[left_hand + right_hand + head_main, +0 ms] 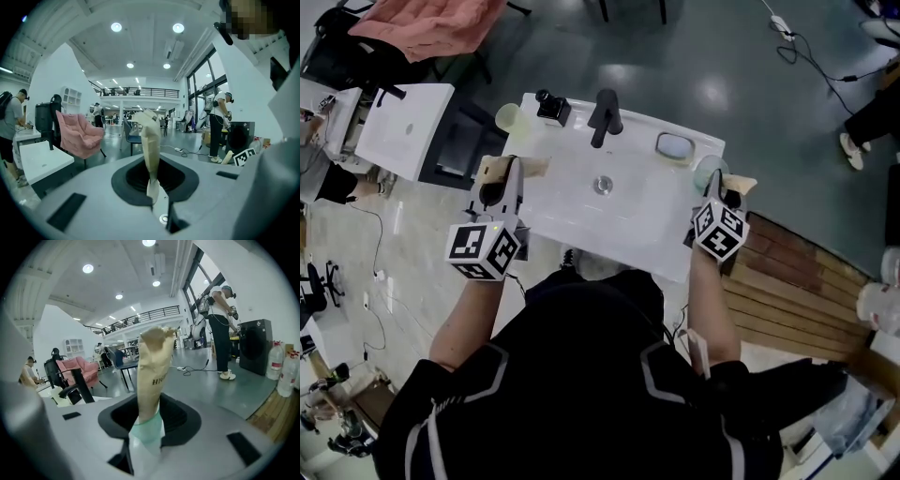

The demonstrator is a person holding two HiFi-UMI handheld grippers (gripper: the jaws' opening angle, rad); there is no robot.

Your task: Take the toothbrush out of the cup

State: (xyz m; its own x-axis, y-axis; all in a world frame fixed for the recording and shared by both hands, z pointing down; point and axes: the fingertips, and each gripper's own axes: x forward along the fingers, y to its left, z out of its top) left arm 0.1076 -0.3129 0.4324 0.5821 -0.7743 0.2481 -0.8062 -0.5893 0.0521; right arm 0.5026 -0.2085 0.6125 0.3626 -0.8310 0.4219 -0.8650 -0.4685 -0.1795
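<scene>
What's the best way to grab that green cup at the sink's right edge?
Probably by its rim, coming down from above on the near side. The green cup stands upright with its round mouth open to the top, so the thin wall can be pinched inside and out.

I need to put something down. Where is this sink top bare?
Bare: the basin all round the drain, and the front rim. Crowded: the back ledge, with pale cup, black pump, faucet, soap dish and green cup.

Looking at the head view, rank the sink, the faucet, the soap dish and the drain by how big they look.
1. Sink, by far the largest.
2. Faucet and soap dish: they look too alike to rank.
3. Drain, the smallest.
</scene>
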